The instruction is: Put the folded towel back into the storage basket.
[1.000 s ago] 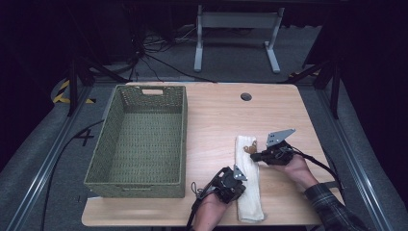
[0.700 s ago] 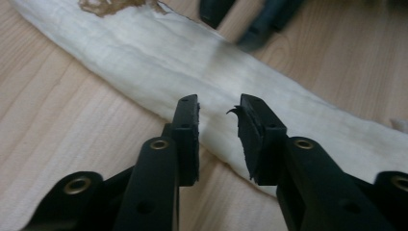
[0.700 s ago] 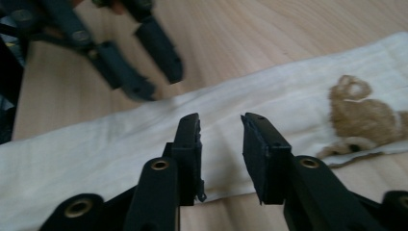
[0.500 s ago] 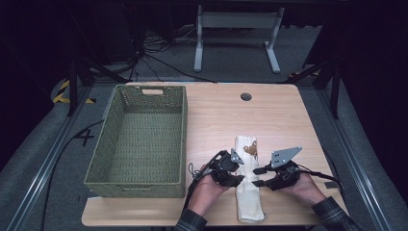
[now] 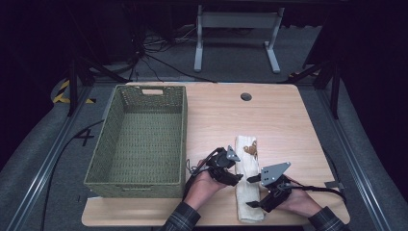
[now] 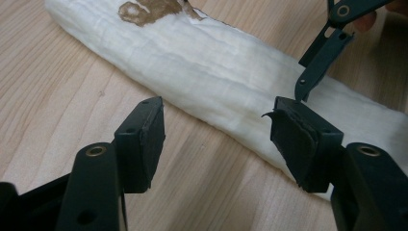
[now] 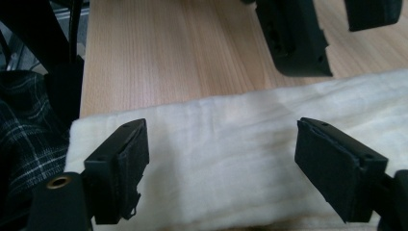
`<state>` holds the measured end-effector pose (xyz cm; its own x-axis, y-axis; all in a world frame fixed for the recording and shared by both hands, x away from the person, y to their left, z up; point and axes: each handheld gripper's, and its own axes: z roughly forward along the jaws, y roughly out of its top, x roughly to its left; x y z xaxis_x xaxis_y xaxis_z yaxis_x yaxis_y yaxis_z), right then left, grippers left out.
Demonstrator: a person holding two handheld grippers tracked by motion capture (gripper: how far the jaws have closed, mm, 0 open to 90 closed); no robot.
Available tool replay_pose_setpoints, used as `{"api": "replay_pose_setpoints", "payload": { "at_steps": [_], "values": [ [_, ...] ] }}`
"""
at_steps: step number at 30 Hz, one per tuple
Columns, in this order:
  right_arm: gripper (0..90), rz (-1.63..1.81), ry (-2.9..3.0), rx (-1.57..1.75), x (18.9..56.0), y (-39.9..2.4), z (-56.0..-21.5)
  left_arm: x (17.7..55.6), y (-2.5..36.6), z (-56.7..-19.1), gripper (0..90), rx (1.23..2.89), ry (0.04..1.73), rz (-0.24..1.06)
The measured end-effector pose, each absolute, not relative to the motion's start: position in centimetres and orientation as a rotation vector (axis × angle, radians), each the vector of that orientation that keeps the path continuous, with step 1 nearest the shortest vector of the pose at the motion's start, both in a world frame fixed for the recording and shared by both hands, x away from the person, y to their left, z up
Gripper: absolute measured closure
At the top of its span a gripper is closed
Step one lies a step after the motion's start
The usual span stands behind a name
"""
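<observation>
Both the left gripper (image 5: 239, 178) and the right gripper (image 5: 251, 192) have just been opening, jaws released and empty, flanking the folded white towel (image 5: 248, 180) lying on the table (image 5: 284, 120) beside the green basket (image 5: 139, 139).

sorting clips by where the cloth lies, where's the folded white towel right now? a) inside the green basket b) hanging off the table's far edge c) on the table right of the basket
c: the folded white towel lies flat on the wooden table, to the right of the green basket, between the two tongs.
</observation>
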<state>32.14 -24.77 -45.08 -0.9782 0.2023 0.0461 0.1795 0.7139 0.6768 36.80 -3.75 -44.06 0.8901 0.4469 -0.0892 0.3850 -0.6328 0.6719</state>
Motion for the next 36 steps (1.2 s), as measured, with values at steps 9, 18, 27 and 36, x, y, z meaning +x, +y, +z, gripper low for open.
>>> {"api": "replay_pose_setpoints", "payload": {
  "at_steps": [9,18,27,36],
  "values": [
    [16.6,1.058,2.860,0.239,31.7,-24.2,-46.2,37.0,-3.6,-44.3,36.1,2.319,0.609,0.110],
    [62.3,1.100,2.864,0.211,31.2,-24.8,-45.8,37.1,-3.6,-44.1,36.2,2.313,0.616,0.123],
    [79.1,1.124,2.929,0.169,30.9,-25.1,-45.6,38.0,-4.7,-43.0,35.4,2.293,0.567,0.138],
    [78.7,1.129,2.942,0.172,31.0,-25.2,-45.6,41.3,-7.0,-42.6,32.9,2.320,0.489,0.164]
  ]
}}
